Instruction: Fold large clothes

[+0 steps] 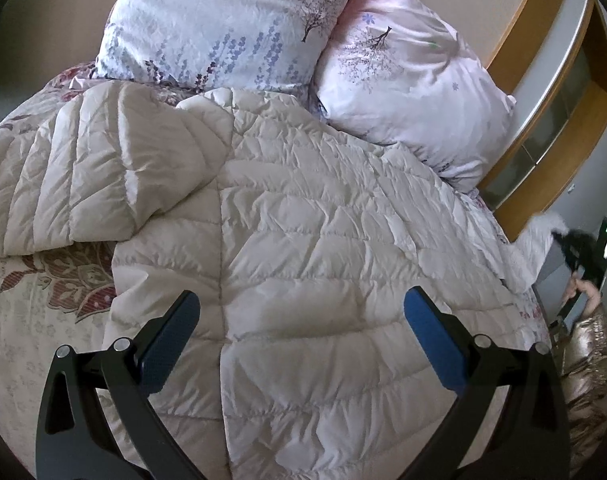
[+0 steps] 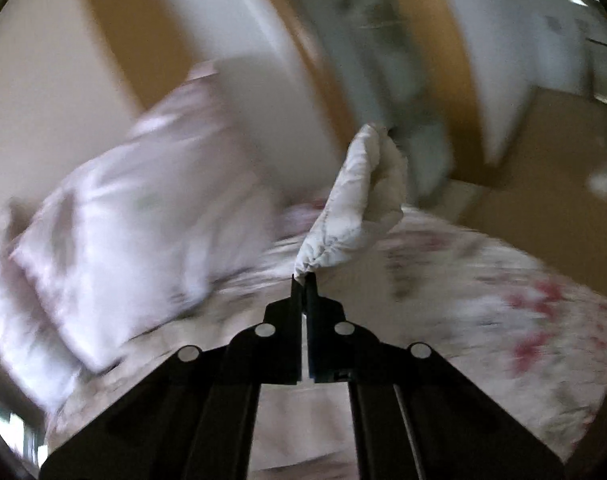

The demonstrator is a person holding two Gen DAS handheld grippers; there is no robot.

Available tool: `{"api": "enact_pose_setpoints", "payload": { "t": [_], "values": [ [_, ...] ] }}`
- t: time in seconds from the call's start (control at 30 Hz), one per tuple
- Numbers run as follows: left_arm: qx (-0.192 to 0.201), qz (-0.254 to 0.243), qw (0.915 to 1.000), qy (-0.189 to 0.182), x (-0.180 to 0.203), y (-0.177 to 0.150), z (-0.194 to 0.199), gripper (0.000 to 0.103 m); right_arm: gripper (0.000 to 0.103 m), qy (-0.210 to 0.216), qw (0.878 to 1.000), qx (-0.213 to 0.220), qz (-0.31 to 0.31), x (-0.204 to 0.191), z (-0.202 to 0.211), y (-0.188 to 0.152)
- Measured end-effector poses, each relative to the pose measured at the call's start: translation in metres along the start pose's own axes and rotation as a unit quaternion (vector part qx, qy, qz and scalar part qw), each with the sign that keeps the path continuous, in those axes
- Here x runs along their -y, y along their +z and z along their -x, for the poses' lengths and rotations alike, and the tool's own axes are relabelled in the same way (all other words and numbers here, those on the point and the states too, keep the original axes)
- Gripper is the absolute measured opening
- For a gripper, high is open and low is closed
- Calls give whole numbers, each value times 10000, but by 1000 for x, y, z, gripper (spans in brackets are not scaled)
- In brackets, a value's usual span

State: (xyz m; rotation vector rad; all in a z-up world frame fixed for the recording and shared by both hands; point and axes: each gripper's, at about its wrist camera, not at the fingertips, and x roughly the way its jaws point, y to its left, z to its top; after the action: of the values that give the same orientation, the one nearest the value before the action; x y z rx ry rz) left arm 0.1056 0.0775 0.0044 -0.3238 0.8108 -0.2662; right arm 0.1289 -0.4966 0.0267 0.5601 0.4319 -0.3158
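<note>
A bed (image 1: 43, 312) with a floral-patterned cover fills the left wrist view, and spread across it lies a large pale quilted down jacket (image 1: 323, 248), its padded back panel facing up. One sleeve (image 1: 83, 176) is folded over to the left side, resting partly on the jacket body and partly on the bed cover. Beyond the jacket, two pillows lean against the wall: a bluish-white one (image 1: 223, 20) printed with trees and flowers and a pink one (image 1: 407, 92) just beside it, its lower corner touching the jacket edge. A wooden cabinet (image 1: 551, 92) stands to the right of the bed.

The left tool (image 1: 301, 312) hovers above the lower part of the jacket with its blue-padded fingers spread wide, grasping nothing.

The right wrist view is heavily blurred apart from the tool itself. The right tool (image 2: 305, 278) is clenched on a puffy white piece of the jacket (image 2: 355, 208), which rises beyond its fingertips above the bed.
</note>
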Motion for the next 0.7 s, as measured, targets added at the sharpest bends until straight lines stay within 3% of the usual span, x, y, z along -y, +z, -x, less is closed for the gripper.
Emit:
{"api": "enact_pose_setpoints", "payload": {
  "t": [0.17, 0.33, 0.5, 0.7],
  "values": [
    [53, 22, 10000, 36, -1, -1, 1, 102, 3, 1199, 9886, -452, 793, -93, -2, -32],
    [93, 22, 9999, 60, 0, -1, 4, 102, 3, 2102, 9607, -1175, 1383, -173, -13, -85],
    [175, 35, 9998, 95, -2, -1, 9, 102, 3, 2449, 9349, -1851, 1784, -221, -28, -138],
    [304, 121, 9995, 50, -8, 0, 16, 102, 3, 2538, 9082, -2546, 2144, -252, -47, -193]
  ]
}}
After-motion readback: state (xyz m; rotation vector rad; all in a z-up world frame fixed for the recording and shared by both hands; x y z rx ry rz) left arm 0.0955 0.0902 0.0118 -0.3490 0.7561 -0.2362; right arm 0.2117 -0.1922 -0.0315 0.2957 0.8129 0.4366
